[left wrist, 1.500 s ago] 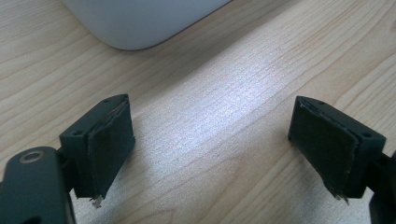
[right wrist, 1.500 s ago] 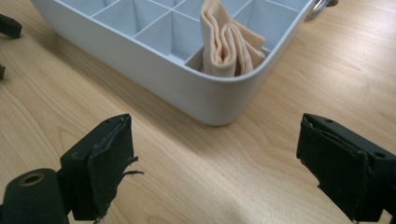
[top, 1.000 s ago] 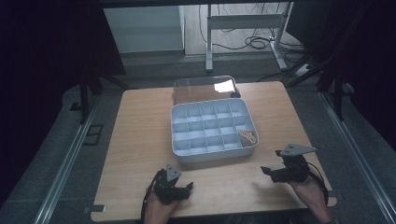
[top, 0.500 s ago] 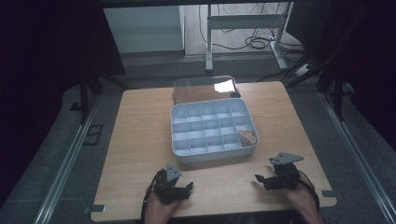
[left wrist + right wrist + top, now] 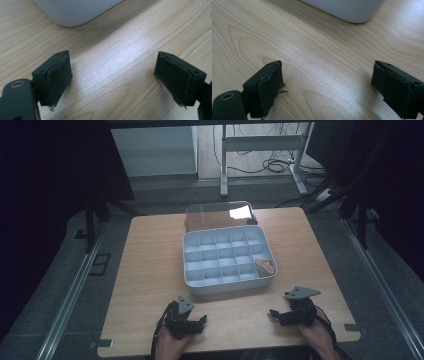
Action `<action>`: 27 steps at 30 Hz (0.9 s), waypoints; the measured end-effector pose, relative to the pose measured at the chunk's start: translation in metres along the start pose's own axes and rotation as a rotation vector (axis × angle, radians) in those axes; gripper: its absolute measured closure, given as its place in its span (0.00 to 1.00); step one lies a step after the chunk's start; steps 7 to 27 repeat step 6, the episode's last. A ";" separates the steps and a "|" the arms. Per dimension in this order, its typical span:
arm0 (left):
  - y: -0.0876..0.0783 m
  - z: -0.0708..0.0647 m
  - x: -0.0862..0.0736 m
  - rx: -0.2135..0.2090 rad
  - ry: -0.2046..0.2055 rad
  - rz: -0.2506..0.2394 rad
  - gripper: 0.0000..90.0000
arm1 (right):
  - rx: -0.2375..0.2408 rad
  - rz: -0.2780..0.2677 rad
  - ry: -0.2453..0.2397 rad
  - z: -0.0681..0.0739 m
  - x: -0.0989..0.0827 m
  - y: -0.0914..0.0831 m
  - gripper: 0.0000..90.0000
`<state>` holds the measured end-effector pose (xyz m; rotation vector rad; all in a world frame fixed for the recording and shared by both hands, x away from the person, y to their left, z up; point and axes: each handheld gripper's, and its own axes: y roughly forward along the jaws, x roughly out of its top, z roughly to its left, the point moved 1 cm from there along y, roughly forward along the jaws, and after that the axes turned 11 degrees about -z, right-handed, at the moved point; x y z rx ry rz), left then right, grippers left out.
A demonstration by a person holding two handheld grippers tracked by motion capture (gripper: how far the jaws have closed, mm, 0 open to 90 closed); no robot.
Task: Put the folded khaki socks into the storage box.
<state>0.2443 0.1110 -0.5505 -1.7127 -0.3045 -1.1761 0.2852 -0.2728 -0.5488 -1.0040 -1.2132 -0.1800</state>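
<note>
- The pale grey plastic organiser tray, split by thin walls into a grid of small square compartments, sits at the middle of the light wooden table, its long side lying across the person's reach.
- A small brown, crumpled-looking item lies in the compartment at the tray's right edge, in the second row from the near side; what it is cannot be told.
- Touching the tray's far edge, a clear flat lid lies on the table with a bright glare patch on it.
- The left gripper is low near the table's near edge, in front of the tray's near left corner and apart from it; its jaws stand wide with bare wood between them, and in the left gripper view a rounded corner of the tray shows ahead.
- The right gripper is near the table's near right side, well apart from the left one; its jaws are spread wide over bare wood and grip nothing, and a tray corner shows ahead.
- A hand holds the left gripper from below, at the table's near edge.
</note>
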 end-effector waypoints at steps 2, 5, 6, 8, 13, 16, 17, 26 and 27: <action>0.000 0.000 0.000 0.000 0.000 0.000 0.16 | 0.000 0.000 0.000 0.000 0.000 0.000 0.11; 0.000 0.000 0.000 0.001 -0.001 0.000 0.16 | 0.001 0.000 0.001 0.000 0.000 0.000 0.11; 0.000 0.000 0.000 0.002 0.000 0.000 0.16 | 0.001 0.000 0.001 0.000 0.000 0.000 0.11; 0.000 0.000 0.000 0.002 0.000 0.000 0.16 | 0.001 0.000 0.001 0.000 0.000 0.000 0.11; 0.000 0.000 0.000 0.002 0.000 0.000 0.16 | 0.001 0.000 0.001 0.000 0.000 0.000 0.11; 0.000 0.000 0.000 0.002 0.000 0.000 0.16 | 0.001 0.000 0.001 0.000 0.000 0.000 0.11; 0.000 0.000 0.000 0.002 0.000 0.000 0.16 | 0.001 0.000 0.001 0.000 0.000 0.000 0.11; 0.000 0.000 0.000 0.002 0.000 0.000 0.16 | 0.001 0.000 0.001 0.000 0.000 0.000 0.11; 0.000 0.000 0.000 0.002 0.000 0.000 0.16 | 0.001 0.000 0.001 0.000 0.000 0.000 0.11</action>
